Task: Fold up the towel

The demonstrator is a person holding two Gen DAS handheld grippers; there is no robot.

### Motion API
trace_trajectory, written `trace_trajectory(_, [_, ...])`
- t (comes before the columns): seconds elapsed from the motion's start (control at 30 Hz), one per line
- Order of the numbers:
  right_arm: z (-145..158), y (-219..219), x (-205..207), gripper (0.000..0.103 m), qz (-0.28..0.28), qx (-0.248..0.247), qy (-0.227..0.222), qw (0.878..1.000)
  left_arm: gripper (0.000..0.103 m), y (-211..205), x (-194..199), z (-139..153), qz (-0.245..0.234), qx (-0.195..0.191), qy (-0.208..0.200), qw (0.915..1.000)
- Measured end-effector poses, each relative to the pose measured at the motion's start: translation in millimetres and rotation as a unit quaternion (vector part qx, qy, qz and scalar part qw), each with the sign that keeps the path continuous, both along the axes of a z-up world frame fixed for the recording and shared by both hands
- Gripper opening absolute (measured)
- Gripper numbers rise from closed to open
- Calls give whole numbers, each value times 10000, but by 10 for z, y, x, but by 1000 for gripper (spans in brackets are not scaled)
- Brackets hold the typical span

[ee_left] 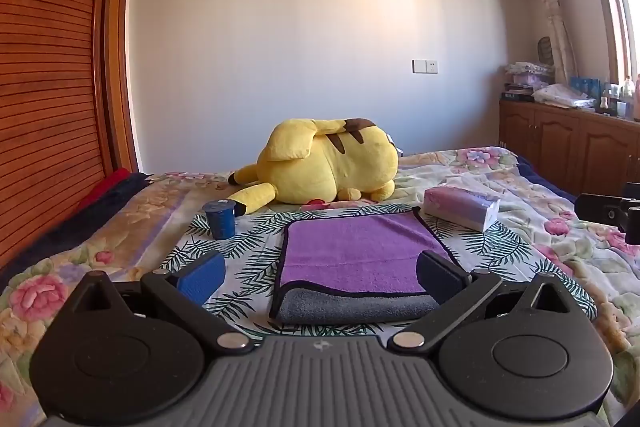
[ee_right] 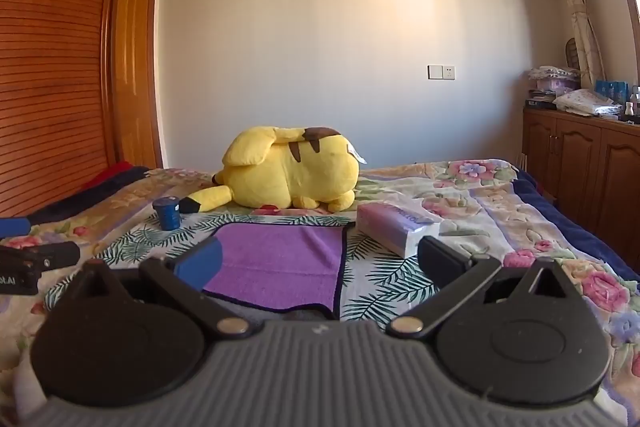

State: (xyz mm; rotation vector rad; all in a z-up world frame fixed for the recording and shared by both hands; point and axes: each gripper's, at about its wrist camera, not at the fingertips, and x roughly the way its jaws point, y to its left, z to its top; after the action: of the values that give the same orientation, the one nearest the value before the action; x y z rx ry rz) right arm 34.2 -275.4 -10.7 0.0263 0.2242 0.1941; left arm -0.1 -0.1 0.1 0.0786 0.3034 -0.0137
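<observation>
Sunlit bedroom, floral bedspread (ee_left: 520,195) spread wide, and the purple towel (ee_left: 360,251) is seen lying on the leaf-print cloth (ee_left: 248,239), already folded once, its grey underside showing at the near edge. Both tools are held spread with nothing gripped: the left gripper (ee_left: 320,277) faces the near fold, the right gripper (ee_right: 320,265) the towel's right side. 1 risk is judged: only the top layer could be pinched, skewing the next fold. The blue cup (ee_left: 220,219) and tissue pack (ee_left: 460,207) stand close enough to be knocked.
</observation>
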Motion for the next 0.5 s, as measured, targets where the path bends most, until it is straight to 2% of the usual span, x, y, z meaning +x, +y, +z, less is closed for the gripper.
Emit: trace_trajectory(0.5, [-10, -8, 2, 103, 8, 7, -31, 10000, 87, -2, 3, 4, 7, -10, -40, 10000])
